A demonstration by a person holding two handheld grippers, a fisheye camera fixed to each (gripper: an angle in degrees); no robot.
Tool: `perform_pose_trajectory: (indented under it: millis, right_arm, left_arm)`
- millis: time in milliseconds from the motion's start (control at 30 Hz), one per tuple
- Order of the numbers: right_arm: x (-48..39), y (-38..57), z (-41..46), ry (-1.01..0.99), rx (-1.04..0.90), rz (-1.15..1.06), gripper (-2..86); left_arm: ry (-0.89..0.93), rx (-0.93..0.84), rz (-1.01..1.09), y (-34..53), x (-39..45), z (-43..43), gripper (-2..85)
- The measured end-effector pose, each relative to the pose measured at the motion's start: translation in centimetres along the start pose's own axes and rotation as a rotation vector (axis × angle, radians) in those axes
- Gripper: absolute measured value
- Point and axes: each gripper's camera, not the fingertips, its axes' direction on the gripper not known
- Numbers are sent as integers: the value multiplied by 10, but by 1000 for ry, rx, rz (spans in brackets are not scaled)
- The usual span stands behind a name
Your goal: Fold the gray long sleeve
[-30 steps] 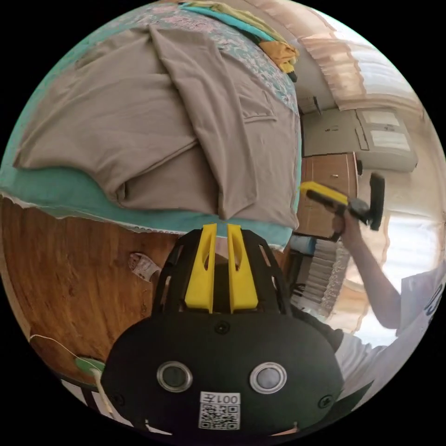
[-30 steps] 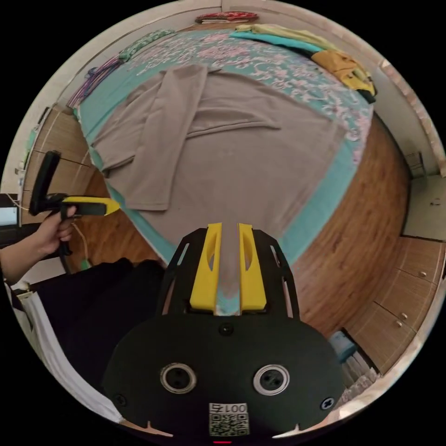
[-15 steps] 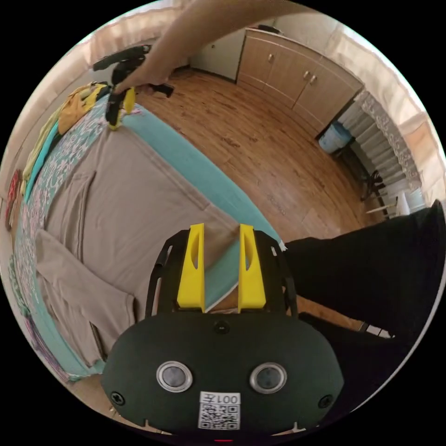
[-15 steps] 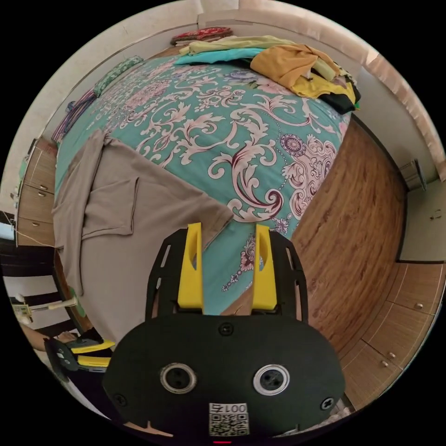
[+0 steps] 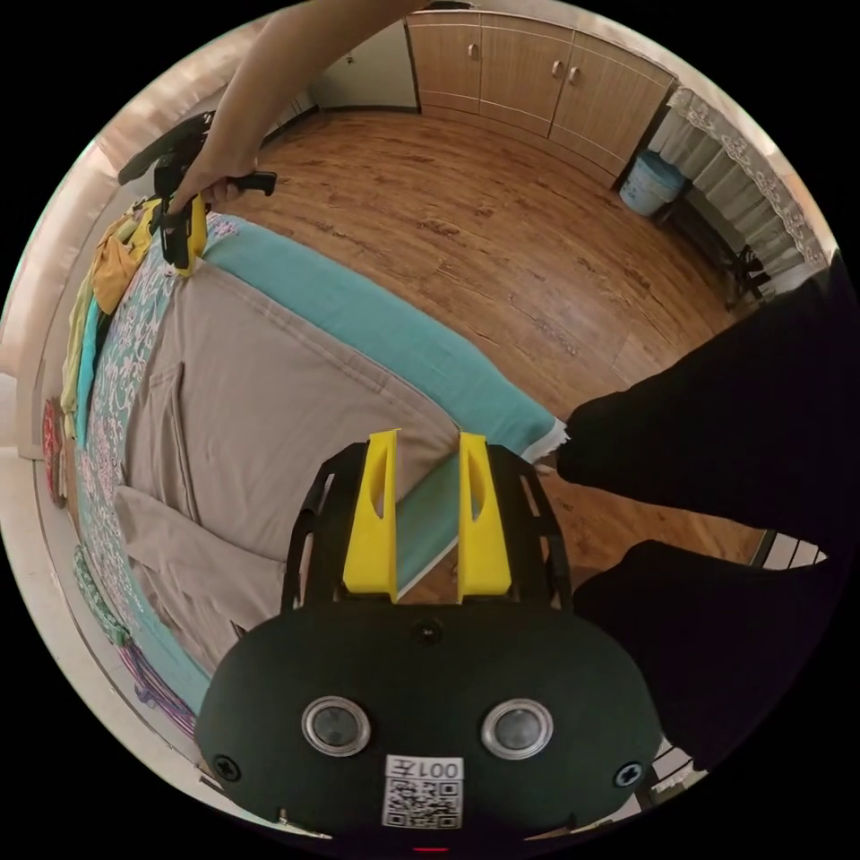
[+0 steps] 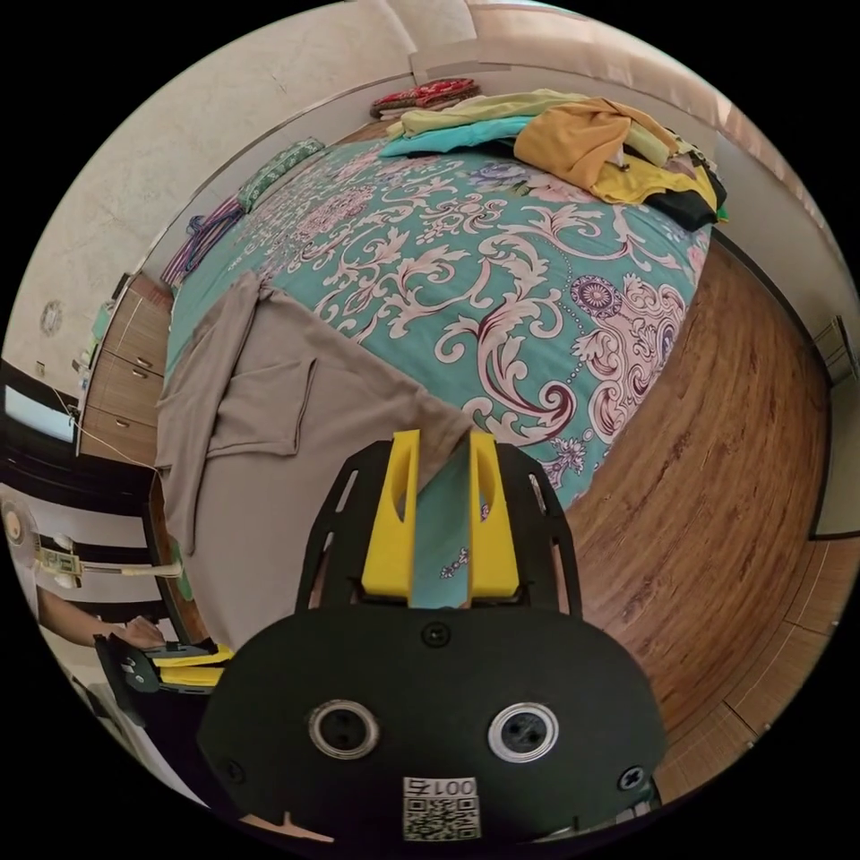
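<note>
The gray long sleeve [image 5: 269,385] lies spread flat on the teal patterned bed [image 5: 385,322], one sleeve folded across its body. My left gripper [image 5: 428,443] is open over the near hem corner, with cloth and sheet edge showing between its jaws. At the far hem corner stands my right gripper [image 5: 184,242], held by a hand and pointing down. In the right gripper view, my right gripper [image 6: 443,439] has its jaws drawn close on that corner of the gray long sleeve [image 6: 269,421]. The left gripper [image 6: 224,665] sits low at the left, beside the bed [image 6: 502,269].
A pile of yellow and green clothes [image 6: 591,134] lies at the bed's far end, with folded items [image 6: 430,92] behind it. Wooden floor [image 5: 466,206] runs beside the bed to cabinets [image 5: 537,63] and a blue bin [image 5: 649,184]. The person's dark trousers [image 5: 717,403] stand close.
A second ago both grippers were shut and away from the bed. Both then came to the hem corners with jaws open. Since half a second ago the right jaws have narrowed around their corner.
</note>
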Motion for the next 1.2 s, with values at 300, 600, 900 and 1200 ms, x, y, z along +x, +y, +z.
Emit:
perform_pose_trajectory:
  millis: [300, 600, 900, 1200]
  right_arm:
    - [9, -2, -15, -17, -24, -26, 15]
    - [80, 34, -80, -345, 94, 171, 4]
    - [110, 88, -164, -120, 87, 267, 3]
    - [12, -24, -201, -399, 211, 11, 9]
  left_arm:
    - [-32, -34, -6, -3, -8, -1, -1]
    - [166, 76, -156, 27, -50, -49, -9]
    - [501, 313, -231, 43, -90, -110, -9]
    - [473, 489, -777, 245, -255, -144, -9]
